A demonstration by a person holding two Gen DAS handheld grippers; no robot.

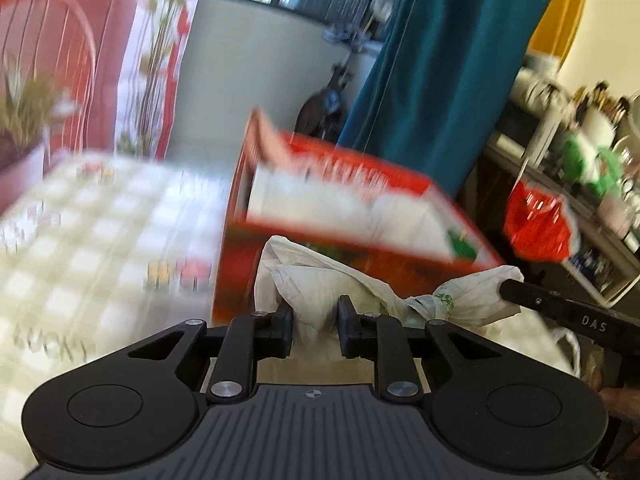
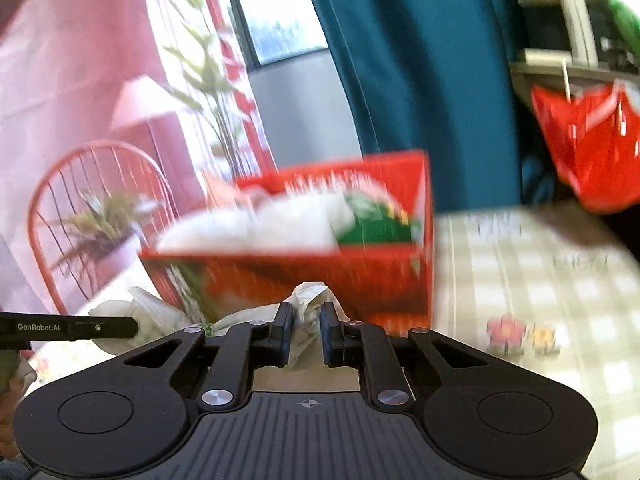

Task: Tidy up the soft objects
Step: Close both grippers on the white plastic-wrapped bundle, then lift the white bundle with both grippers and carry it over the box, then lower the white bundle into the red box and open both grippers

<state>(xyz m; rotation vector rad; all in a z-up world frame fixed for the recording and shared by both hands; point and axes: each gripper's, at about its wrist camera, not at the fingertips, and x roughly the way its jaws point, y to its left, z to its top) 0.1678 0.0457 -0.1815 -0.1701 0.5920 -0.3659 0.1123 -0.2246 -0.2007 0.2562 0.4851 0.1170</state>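
Observation:
A crumpled white plastic bag point(image 1: 320, 280) hangs between my two grippers, in front of an open red box point(image 1: 340, 208) that holds white and green soft things. My left gripper point(image 1: 316, 320) is shut on one bunched part of the bag. In the left wrist view, the right gripper's finger point(image 1: 560, 308) comes in from the right and pinches the bag's knotted end. In the right wrist view, my right gripper point(image 2: 307, 328) is shut on a tuft of the white bag point(image 2: 310, 296). The red box point(image 2: 320, 276) stands just behind it, and the left gripper's finger point(image 2: 80, 327) shows at the left edge.
The box stands on a table with a pale checked cloth point(image 1: 100, 220). A red wire chair point(image 2: 92, 208) and a potted plant point(image 2: 104, 224) are beyond the table. A teal curtain point(image 1: 440, 80) hangs behind. A red bag point(image 1: 536, 224) hangs from a cluttered shelf point(image 1: 580, 152).

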